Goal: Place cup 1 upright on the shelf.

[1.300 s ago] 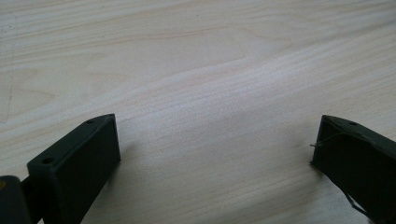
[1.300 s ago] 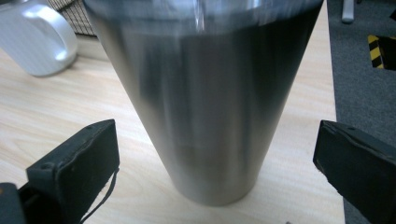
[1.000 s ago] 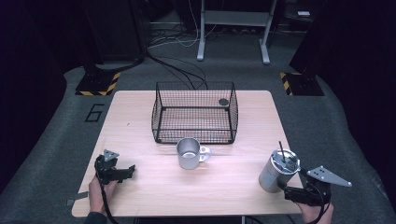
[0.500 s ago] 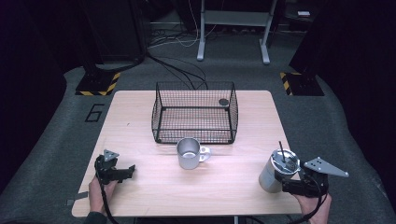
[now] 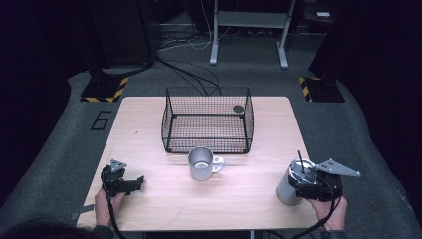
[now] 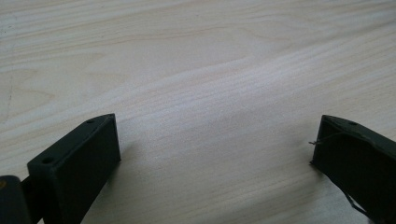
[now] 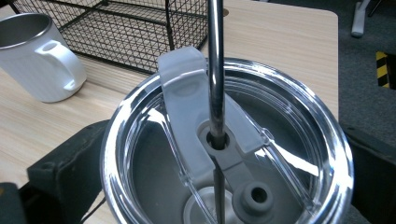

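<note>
Tumbler (image 5: 289, 185): a steel cup with a clear lid and a straw, standing at about 4 o'clock on the table (image 5: 149, 124), close to the near right corner.
Right gripper (image 5: 312, 185): its jaws stand either side of the tumbler's body just under the lid; from the right gripper view they seem closed against it, so I judge it grasped.
Left gripper (image 5: 130, 183): released, jaws wide apart over bare wood at about 8 o'clock, holding nothing.
Lid (image 7: 224, 154): clear plastic with a slider tab; likely press-fitted, so not a place to lift by.
Straw (image 7: 215, 70): thin metal, upright through the lid hole; probably loose, so it may rattle or slide out if the cup tips.
Handling: smooth metal wall, probably slippery; stiff, not fragile; weight depends on contents, which I cannot tell.
Best hold: mid to upper body, squeezed square across, kept upright.
Mug (image 5: 201, 163): near the table's centre, handle pointing to 3 o'clock, well apart from the tumbler.
Wire basket (image 5: 169, 124): at 12 o'clock, just behind the mug.
</note>
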Demonstrator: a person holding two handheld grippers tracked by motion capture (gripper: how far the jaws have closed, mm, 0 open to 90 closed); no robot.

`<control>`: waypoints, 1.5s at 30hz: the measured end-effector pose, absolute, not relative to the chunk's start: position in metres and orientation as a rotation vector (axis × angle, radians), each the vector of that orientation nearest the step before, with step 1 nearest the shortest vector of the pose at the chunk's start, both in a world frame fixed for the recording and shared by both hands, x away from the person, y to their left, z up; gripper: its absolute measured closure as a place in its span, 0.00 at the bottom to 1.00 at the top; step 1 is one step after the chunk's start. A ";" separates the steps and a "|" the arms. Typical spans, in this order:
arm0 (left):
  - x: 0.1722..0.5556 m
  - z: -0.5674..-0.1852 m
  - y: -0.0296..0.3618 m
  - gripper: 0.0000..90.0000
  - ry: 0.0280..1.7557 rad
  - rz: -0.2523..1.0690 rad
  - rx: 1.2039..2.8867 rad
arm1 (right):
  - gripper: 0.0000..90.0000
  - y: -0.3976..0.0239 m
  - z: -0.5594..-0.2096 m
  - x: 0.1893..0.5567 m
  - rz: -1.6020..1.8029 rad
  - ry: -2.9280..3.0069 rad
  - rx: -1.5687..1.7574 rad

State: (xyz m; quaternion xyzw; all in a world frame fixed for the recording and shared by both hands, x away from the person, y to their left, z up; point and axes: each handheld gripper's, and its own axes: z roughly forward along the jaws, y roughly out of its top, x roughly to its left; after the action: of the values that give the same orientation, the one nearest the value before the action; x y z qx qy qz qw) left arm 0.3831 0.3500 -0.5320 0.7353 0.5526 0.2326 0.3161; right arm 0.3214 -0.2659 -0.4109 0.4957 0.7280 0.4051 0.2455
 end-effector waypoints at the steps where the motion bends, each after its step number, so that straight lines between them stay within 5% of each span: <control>1: 0.383 -0.532 0.350 0.00 1.455 0.612 1.936 | 0.01 -0.265 -0.411 0.322 1.088 1.995 1.344; 45: 0.383 -0.532 0.350 0.00 1.453 0.616 1.939 | 0.04 -0.248 -0.383 0.326 1.063 1.987 1.306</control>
State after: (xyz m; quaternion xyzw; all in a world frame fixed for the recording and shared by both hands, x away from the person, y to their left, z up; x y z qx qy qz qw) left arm 0.3833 0.3503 -0.5320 0.7361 0.5515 0.2338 0.3153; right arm 0.3259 -0.2478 -0.3829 0.4834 0.7355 0.3937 0.2652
